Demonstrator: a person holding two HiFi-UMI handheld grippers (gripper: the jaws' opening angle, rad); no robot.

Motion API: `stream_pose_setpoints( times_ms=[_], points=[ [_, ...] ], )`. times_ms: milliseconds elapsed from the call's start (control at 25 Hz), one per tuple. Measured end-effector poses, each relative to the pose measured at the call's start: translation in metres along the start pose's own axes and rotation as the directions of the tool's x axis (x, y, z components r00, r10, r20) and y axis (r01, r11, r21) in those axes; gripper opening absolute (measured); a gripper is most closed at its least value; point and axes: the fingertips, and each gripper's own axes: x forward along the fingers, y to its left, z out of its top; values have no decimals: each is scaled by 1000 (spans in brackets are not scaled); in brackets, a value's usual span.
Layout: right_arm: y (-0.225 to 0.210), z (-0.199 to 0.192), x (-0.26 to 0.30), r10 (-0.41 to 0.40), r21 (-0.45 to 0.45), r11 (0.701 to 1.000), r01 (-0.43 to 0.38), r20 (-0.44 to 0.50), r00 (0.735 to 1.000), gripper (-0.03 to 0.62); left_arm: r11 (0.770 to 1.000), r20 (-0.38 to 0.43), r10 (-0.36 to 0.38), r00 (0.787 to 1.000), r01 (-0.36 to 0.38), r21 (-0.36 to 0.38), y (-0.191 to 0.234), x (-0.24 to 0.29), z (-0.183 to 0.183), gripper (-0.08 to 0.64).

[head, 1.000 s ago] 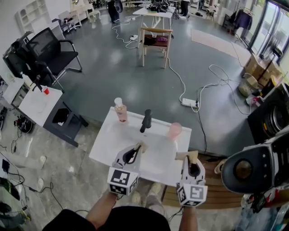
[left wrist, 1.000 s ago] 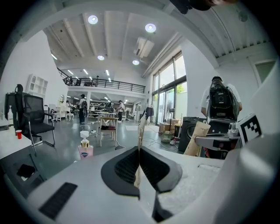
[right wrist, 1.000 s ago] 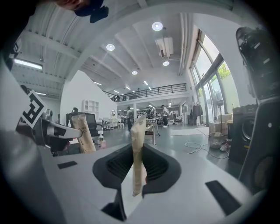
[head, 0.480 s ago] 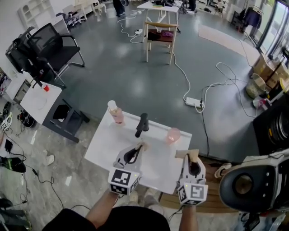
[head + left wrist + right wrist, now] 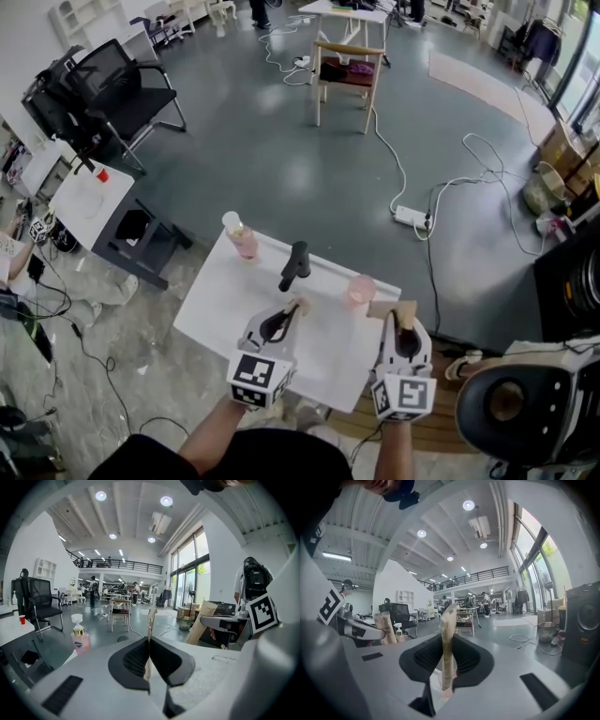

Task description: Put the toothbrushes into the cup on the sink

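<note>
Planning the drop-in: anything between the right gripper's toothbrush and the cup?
Nothing visible. In the head view the toothbrush clamped in the right gripper has only bare sink top up to the pink cup. The black faucet stands off to the left.

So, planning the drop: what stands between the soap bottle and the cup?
The black faucet stands between the soap bottle and the cup, in the head view.

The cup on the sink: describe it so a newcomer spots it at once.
Find the white rectangular sink top at the head view's centre. Along its far edge stand a pink pump-topped soap bottle, a black faucet, then the translucent pink cup, furthest right. It alone is squat, with no pump or spout.
</note>
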Motion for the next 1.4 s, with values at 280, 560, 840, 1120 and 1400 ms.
stream_pose_setpoints(
  times_ms=[280,560,840,1120,1400],
  points=[
    [-5,-3,26,35,-7,999,-35,8,999,63,1000,-13,24,1000,-25,-15,1,9,-6,5],
    [-14,-19,54,62,0,998,-62,-18,998,63,999,-27,40,999,-41,-25,-1,27,-10,5],
    [-18,-47,77,77,21,997,-76,-80,994,63,998,-48,53,997,-55,-38,3,40,-15,5],
    [-21,-77,92,92,24,996,-90,-139,986,63,997,-73,68,995,-71,-41,8,49,-23,5],
    [-25,-98,103,93,16,996,-92,-172,981,63,996,-99,75,992,-80,-40,12,56,-35,5]
  ],
)
